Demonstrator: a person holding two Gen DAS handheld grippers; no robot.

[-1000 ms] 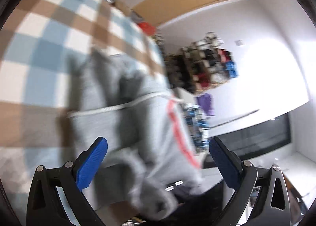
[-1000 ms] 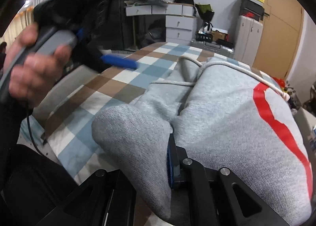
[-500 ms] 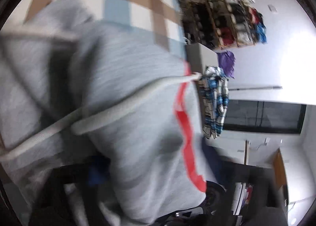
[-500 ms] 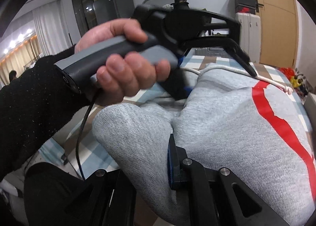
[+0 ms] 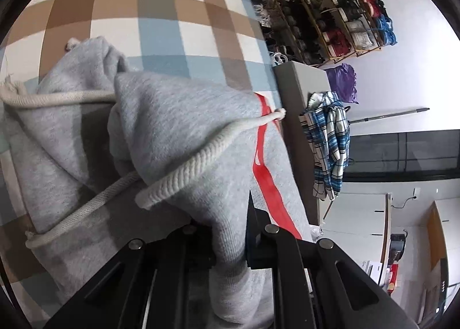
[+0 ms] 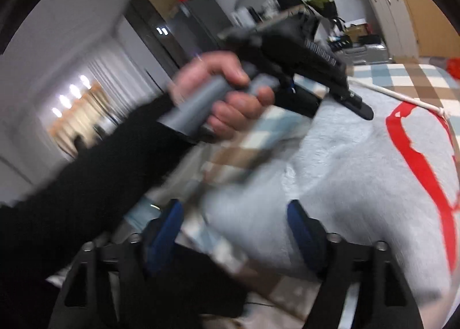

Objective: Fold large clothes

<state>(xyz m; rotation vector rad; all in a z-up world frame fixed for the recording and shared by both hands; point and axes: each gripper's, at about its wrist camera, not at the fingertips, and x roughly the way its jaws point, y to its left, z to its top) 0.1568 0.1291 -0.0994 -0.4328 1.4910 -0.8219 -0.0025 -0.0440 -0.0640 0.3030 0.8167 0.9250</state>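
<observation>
A grey hoodie (image 5: 178, 133) with a red marking (image 5: 267, 185) and a thick white drawstring (image 5: 201, 156) lies bunched on a checked bedcover (image 5: 172, 12). My left gripper (image 5: 230, 231) is closing its jaws on a fold of the grey fabric, which is pinched between its fingers. In the right wrist view a hand (image 6: 230, 93) holds that left gripper (image 6: 330, 99) down on the hoodie (image 6: 359, 170). My right gripper (image 6: 235, 214) is opening its jaws. Its blue pads (image 6: 299, 225) stand wide apart, and a grey fold lies loose between them.
Right of the bed stand a shoe rack (image 5: 330, 21) and a grey cabinet (image 5: 302, 116) draped with a blue plaid shirt (image 5: 327, 142). A black sleeve (image 6: 100, 185) crosses the left of the right wrist view. A pale wardrobe (image 6: 388, 21) stands behind the bed.
The left gripper came down from open above the hoodie and closed on a fold. The right gripper let go of the grey fold, spread its pads and lifted and rolled.
</observation>
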